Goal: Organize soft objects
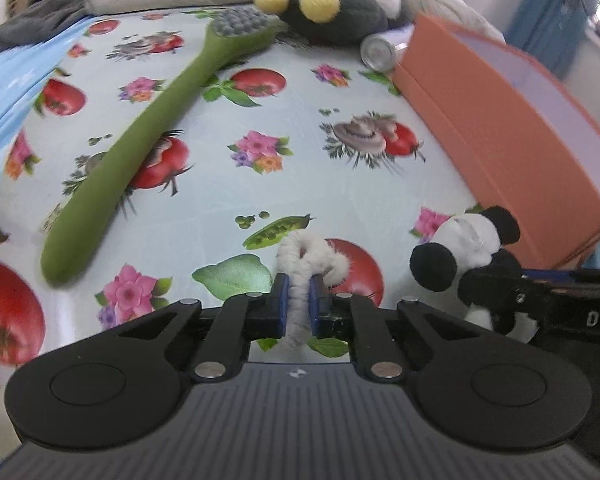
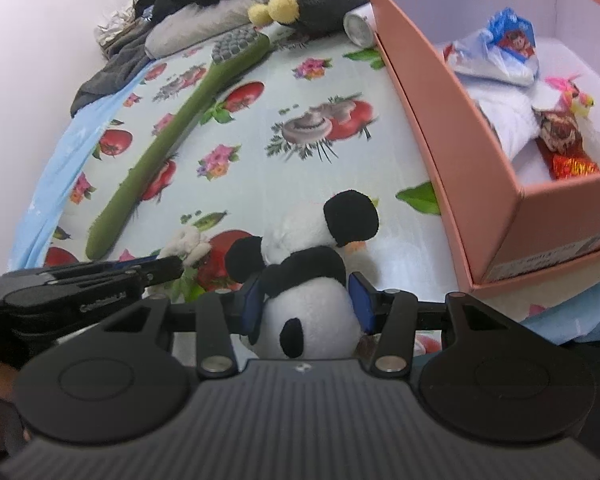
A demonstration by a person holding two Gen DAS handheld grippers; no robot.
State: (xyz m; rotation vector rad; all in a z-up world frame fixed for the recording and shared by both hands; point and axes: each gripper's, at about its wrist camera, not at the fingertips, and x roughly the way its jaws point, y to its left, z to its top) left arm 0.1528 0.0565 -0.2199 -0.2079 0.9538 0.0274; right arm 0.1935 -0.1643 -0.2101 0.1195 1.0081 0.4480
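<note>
Nearest, two grippers work low in both frames. One left gripper has its jaws clamped on one white fuzzy cord, whose long axis runs straight up the frame between the blue pads and curls into a loop just past them. One right gripper has its jaws closed on one panda plush, head pointing up-frame, two black ears on top. Both toys sit over the table with its fruit-print cloth. Farther, one green plush toothbrush lies diagonally, handle at lower left, grey bristle head toward the upper centre. At right stands one pink box holding several wrapped items. Farthest, one grey plush with two yellow feet and one metal can lie beside the box.
</note>
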